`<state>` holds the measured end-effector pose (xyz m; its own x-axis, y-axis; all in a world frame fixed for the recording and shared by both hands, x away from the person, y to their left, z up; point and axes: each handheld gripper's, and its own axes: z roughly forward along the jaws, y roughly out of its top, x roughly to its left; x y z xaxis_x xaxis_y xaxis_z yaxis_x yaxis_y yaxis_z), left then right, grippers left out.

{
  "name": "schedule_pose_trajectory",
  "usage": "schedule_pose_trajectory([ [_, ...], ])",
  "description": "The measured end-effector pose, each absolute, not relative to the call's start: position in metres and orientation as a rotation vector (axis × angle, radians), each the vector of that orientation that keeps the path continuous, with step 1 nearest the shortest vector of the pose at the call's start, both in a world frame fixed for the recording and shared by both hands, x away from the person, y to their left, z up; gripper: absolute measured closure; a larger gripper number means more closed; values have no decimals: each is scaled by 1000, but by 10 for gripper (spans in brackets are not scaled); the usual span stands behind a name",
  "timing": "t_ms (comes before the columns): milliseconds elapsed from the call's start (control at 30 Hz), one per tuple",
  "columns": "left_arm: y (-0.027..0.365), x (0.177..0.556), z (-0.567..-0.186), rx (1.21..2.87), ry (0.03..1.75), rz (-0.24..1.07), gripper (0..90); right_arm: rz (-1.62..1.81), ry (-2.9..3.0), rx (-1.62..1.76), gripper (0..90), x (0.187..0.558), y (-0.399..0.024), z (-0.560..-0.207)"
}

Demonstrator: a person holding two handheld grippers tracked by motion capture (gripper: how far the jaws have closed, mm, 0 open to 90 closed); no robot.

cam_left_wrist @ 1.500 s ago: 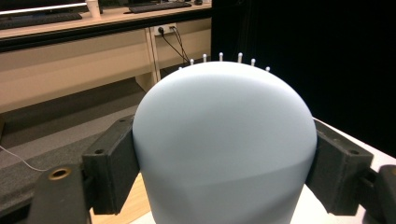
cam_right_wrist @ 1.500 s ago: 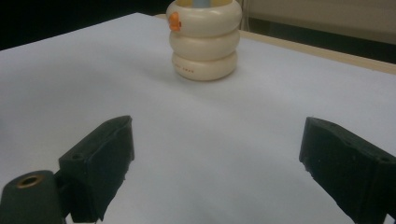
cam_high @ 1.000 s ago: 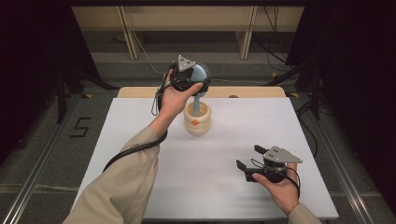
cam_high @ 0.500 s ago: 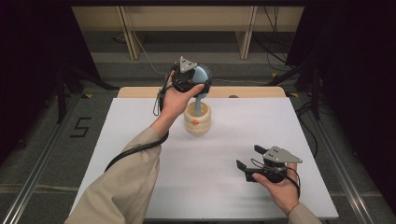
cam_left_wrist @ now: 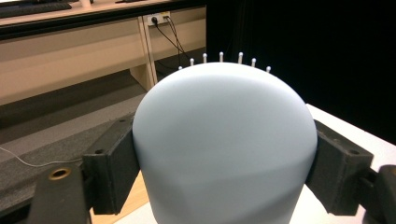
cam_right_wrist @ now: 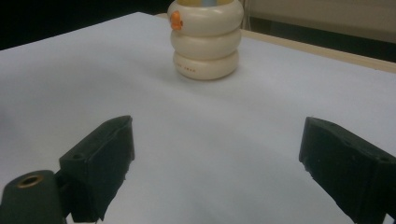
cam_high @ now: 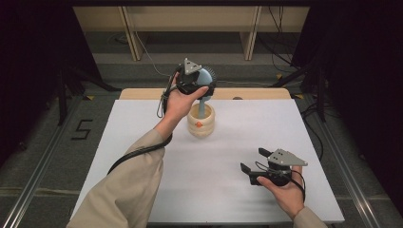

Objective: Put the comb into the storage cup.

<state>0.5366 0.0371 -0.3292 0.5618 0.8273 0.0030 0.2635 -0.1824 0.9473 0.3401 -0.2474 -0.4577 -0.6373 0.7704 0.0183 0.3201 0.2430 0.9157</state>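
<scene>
No shift: left gripper jaws clamped on hairbrush above holder; right gripper jaws apart.

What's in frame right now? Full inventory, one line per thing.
hairbrush: 1, pale blue with white-tipped bristles, head clamped in the left tongs, handle down inside the holder
holder: 1, cream, ringed, with a small orange mark, standing at the far middle of the table
table: 1, white top with a wooden far edge
floor marking "5": 1, black on grey, left of the table
left tongs: 1, black, shut on the hairbrush head above the holder
right tongs: 1, black, open and holding nothing, low over the near right of the table
sleeves: 2, beige, coming in from the bottom edge
</scene>
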Motion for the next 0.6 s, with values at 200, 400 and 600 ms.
schedule_pose_trajectory([
  [200, 36, 538, -332, 1732, 915, 655, 202, 1378, 2081, 994, 112, 340, -248, -458],
  [400, 35, 539, -336, 1742, 917, 649, 202, 1378, 2082, 994, 112, 340, -247, -458],
  [600, 36, 541, -341, 1758, 932, 648, 202, 1377, 2084, 995, 112, 341, -247, -458],
])
